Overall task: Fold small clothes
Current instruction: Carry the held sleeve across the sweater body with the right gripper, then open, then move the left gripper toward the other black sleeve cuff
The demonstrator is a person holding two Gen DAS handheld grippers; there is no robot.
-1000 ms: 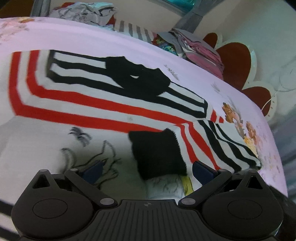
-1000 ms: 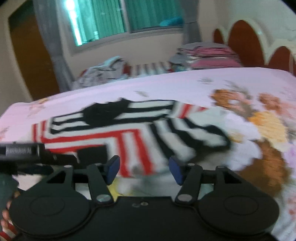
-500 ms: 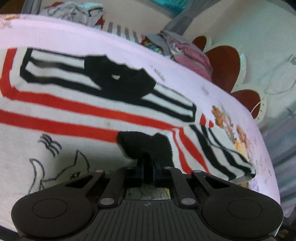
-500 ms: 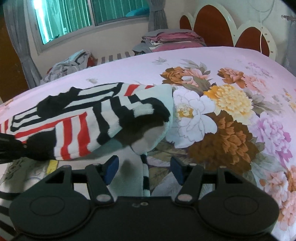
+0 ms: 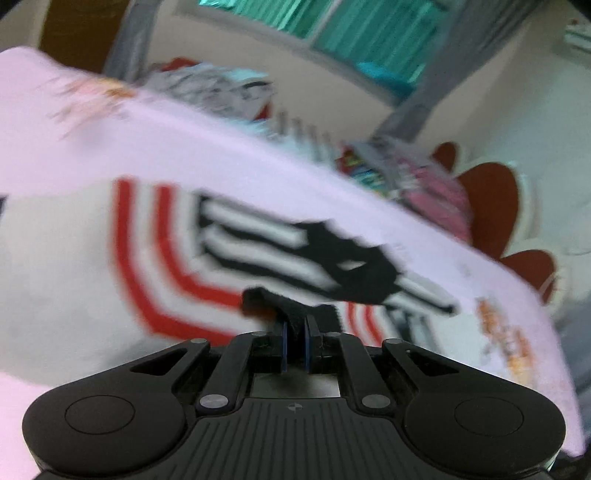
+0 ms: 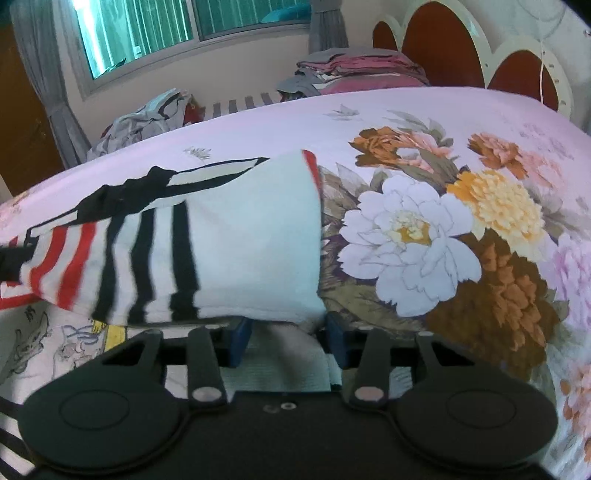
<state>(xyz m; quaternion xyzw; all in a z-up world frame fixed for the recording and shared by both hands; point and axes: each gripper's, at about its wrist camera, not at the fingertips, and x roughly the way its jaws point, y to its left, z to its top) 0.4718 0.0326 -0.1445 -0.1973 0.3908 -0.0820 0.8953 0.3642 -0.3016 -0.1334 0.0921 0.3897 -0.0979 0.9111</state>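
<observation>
A small white sweater [image 5: 66, 258] with red and black stripes and a black collar lies on the bed. My left gripper [image 5: 295, 345] is shut on the sleeve's black cuff [image 5: 291, 312] and holds it above the sweater's body. In the right wrist view the striped sleeve [image 6: 221, 251] is lifted and folded over the body. My right gripper [image 6: 288, 341] is part open, with white fabric of the sleeve between its blue pads [image 6: 238, 341].
The bed has a pink floral sheet [image 6: 461, 221]. A folded clothes stack [image 6: 362, 70] and a loose clothes heap [image 6: 147, 118] sit at the far edge. A headboard [image 6: 443, 48] with red panels stands at the right. A window [image 6: 192, 29] is behind.
My left gripper closed on the black cuff and lifted it over the sweater body. My right gripper moved in under the sleeve, which is now raised and folded inward.
</observation>
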